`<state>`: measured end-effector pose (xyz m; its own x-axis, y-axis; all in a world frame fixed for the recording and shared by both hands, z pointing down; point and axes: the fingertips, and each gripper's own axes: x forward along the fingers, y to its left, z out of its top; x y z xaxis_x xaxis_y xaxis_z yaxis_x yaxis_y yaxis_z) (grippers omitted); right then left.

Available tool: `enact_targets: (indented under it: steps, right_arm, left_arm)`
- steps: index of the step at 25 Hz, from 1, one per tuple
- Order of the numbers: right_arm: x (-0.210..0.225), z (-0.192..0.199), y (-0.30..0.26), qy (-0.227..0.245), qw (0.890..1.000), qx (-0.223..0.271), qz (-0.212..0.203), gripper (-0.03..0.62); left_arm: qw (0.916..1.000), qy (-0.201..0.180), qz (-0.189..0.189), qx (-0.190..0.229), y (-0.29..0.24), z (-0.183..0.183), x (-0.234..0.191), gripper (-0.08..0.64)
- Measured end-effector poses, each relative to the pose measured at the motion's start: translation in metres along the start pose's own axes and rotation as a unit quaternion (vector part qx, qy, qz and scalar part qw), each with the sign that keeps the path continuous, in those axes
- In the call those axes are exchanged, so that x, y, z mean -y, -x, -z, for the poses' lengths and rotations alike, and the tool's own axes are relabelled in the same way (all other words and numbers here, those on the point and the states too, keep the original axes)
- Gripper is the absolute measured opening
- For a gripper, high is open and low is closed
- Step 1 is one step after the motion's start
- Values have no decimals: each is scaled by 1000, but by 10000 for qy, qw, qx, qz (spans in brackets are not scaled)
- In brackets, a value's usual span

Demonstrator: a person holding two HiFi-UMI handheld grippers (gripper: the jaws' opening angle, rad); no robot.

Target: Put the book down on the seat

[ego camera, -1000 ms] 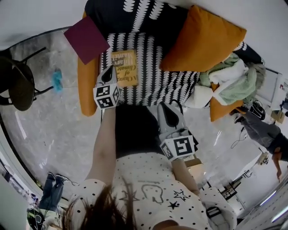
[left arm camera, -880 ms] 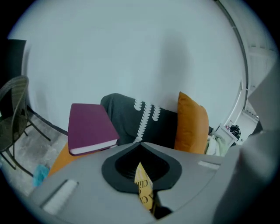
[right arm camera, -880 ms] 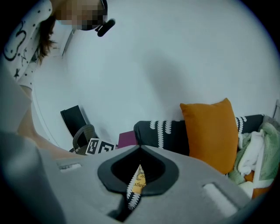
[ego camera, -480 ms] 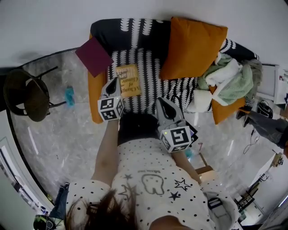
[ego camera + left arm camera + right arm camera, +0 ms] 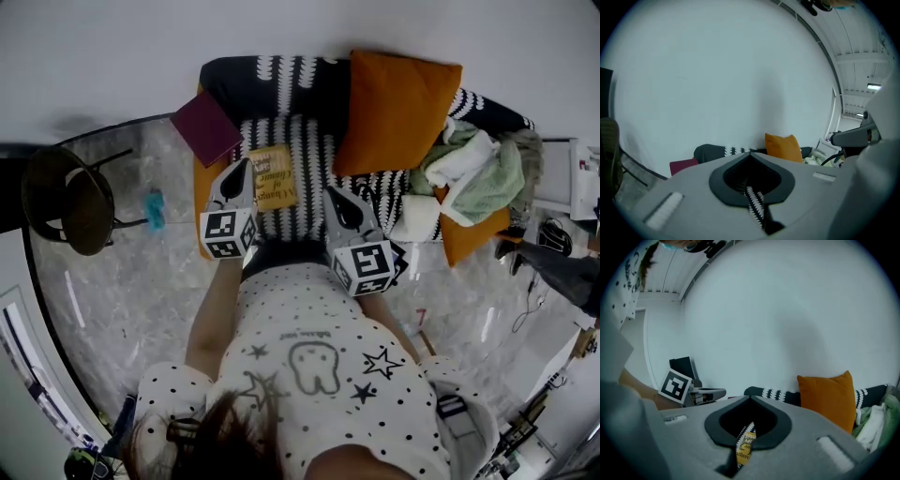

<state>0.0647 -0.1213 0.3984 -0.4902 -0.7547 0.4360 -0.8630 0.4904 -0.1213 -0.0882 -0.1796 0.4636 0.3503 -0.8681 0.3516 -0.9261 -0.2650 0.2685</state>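
Over the last second the book (image 5: 272, 176) had not moved. It lay flat, yellow cover up, on the left half of the striped seat (image 5: 323, 169), touching nothing but the seat itself. What had changed was the grippers and the viewpoint. The left gripper (image 5: 243, 166), which had been down by the seat at the book's left edge, had lifted clear of the seat. The right gripper (image 5: 333, 195) had risen a little over the seat's front edge. The seat also showed smaller in the head view, as if the person had straightened up.

Both pairs of jaws were closed to a thin slit with nothing gripped. Through the left slit only the seat's stripes showed, and through the right one a sliver of the yellow cover, well beyond the pads.

An orange cushion (image 5: 401, 111) leaned at the seat's right rear, and a flat maroon thing (image 5: 206, 127) sat off the seat's left rear corner.

With the book released and resting on the seat, the task looked finished and the 2 grippers needed only to withdraw.
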Motion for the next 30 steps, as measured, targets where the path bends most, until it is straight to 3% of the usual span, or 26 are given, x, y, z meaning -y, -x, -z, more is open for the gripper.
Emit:
enact_targets:
  steps: [12, 22, 30]
  right_arm:
    - [0, -27, -10, 213, 9993, 215, -240, -5]
    - [1, -34, -8, 308, 9983, 327, -379, -5]
    - [-9, -35, -13, 379, 9972, 334, -556, -5]
  left_arm:
    - [9968, 135, 11, 783, 42, -65, 20, 0]
    - [9920, -465, 341, 1124, 86, -91, 62, 0]
    - [9923, -395, 309, 1131, 105, -99, 64, 0]
